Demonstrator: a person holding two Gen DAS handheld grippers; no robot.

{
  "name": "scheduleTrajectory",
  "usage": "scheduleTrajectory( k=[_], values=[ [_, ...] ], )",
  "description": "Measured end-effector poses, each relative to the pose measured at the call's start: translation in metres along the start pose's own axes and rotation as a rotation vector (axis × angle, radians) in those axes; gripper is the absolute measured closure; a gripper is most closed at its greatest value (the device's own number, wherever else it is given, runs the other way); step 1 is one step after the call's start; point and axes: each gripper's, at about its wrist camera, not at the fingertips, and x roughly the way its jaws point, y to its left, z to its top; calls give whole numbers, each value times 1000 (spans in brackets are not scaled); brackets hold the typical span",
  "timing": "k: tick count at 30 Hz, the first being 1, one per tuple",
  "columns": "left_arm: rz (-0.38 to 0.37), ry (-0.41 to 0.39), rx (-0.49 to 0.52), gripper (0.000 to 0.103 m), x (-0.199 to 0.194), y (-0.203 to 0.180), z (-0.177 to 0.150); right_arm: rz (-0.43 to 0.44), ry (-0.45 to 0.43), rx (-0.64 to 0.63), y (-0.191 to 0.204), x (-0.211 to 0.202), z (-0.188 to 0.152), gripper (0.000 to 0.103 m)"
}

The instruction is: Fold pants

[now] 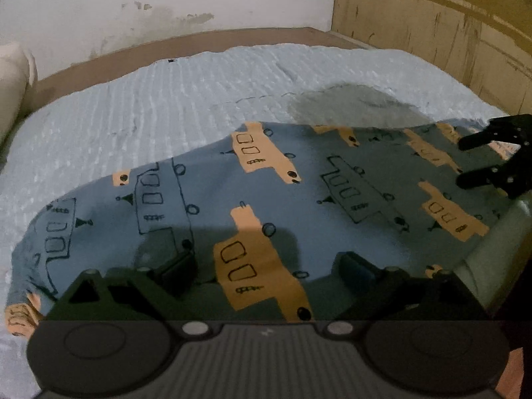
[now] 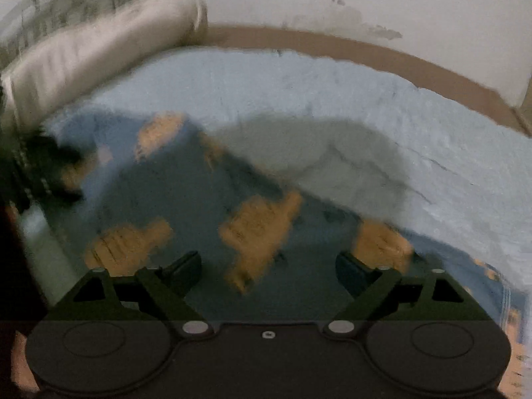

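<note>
A pair of blue-grey cotton pants [image 1: 252, 199] printed with orange and outlined trucks lay spread across a pale blue ribbed bedspread [image 1: 149, 99] on the bed, stretching from the lower left of the left wrist view to its right edge. The left gripper [image 1: 266, 267] hovered just above the near part of the cloth, its jaws standing wide apart with nothing between them; its shadow fell on the fabric right in front of it.

At the right edge of the same view the right gripper [image 1: 472, 159] showed as two black fingers [image 1: 475, 139] held apart over the far end of the pants, with a gap between them and no cloth caught.

The right wrist view was blurred. In it the right gripper [image 2: 268, 267] was likewise spread open above the patterned pants [image 2: 206, 193], empty. The left gripper [image 2: 50, 173] appeared as a dark smear at the left edge.

A cream bolster pillow [image 2: 99, 50] lay along the bed's far side beneath a stained white wall [image 1: 166, 0]. A brown bed frame edge [image 1: 199, 43] ran beside the bedspread, and a light wooden headboard panel [image 1: 432, 26] rose at the right of the left wrist view.
</note>
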Motion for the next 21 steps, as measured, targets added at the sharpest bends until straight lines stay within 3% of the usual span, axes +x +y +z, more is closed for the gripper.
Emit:
scheduleTrajectory(
  k=[3,6,8,13,18,21],
  values=[
    [11,2,0,6,-2,-6,6,-79,-3,56,-29,-19,-21,11],
    [-39,-13,3,6,-1,-23,18,-220,-14,171,-71,-49,-40,11],
    [-84,-26,22,6,2,-42,29,-251,-59,286,-97,-76,-55,11],
    [-224,-53,119,6,18,-109,58,-141,-132,619,-145,-113,-97,17],
    [-299,-20,155,6,35,-157,70,-116,-118,675,-150,-107,-119,26],
    [-284,-4,170,6,41,-167,68,-75,-154,763,-158,-104,-127,37]
  ],
)
